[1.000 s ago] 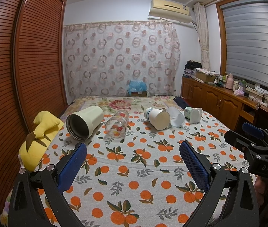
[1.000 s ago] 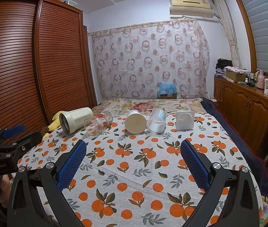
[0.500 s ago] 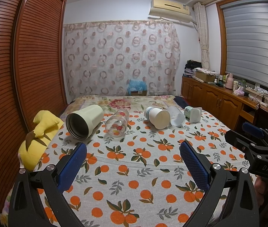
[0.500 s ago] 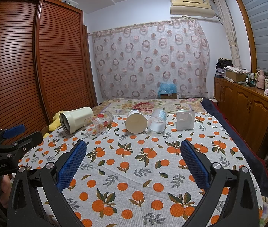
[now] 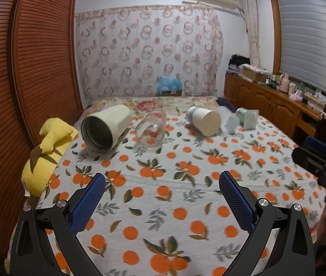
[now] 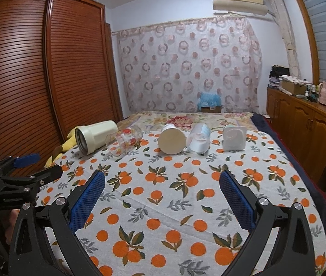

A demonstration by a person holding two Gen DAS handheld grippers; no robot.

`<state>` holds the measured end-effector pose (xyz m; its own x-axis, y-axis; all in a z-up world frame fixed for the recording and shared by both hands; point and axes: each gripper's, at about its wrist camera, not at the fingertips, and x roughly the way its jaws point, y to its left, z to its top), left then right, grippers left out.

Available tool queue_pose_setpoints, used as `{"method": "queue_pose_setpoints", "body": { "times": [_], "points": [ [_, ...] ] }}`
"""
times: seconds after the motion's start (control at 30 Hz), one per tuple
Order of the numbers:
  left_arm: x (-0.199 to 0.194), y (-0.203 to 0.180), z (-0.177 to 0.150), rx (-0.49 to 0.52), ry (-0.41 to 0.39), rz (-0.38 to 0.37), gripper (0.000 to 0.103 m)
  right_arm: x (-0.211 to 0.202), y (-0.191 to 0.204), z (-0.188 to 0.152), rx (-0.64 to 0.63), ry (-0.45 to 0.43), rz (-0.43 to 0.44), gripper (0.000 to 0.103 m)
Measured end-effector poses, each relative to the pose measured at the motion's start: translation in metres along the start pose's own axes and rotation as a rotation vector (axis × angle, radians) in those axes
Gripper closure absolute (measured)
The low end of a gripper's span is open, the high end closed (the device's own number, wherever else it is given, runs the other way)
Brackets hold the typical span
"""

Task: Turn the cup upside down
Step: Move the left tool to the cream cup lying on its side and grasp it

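Observation:
Several cups lie on their sides in a row across the orange-print bedspread point(image 5: 163, 195): a cream tumbler point(image 5: 104, 128) point(image 6: 94, 135) with its mouth toward me, a clear glass point(image 5: 151, 130) point(image 6: 123, 142), a paper cup point(image 5: 204, 120) point(image 6: 171, 138), a translucent plastic cup point(image 5: 228, 122) point(image 6: 199, 139) and a pale square-based cup point(image 5: 248, 117) point(image 6: 234, 138). My left gripper point(image 5: 161, 184) is open and empty, well short of the tumbler and glass. My right gripper point(image 6: 161, 181) is open and empty, short of the row. Each gripper shows at the edge of the other's view.
A yellow plush toy point(image 5: 48, 151) lies at the bed's left edge against the slatted wooden wardrobe point(image 5: 36, 57). A wooden cabinet point(image 6: 305, 124) with clutter runs along the right wall. A curtain point(image 6: 190, 69) hangs behind the bed.
My left gripper has moved forward and left, so the tumbler and glass look larger and the view is blurred. My right gripper has hardly moved.

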<state>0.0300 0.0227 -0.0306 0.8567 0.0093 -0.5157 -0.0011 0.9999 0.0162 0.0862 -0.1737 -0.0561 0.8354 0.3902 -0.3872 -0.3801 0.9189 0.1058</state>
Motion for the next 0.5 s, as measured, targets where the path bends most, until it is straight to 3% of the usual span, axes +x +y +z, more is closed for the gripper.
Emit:
{"method": "queue_pose_setpoints", "body": {
  "times": [0.5],
  "points": [
    [0.040, 0.051, 0.025, 0.062, 0.056, -0.023, 0.008, 0.072, 0.021, 0.026, -0.064, 0.111, 0.117, 0.003]
  ]
}}
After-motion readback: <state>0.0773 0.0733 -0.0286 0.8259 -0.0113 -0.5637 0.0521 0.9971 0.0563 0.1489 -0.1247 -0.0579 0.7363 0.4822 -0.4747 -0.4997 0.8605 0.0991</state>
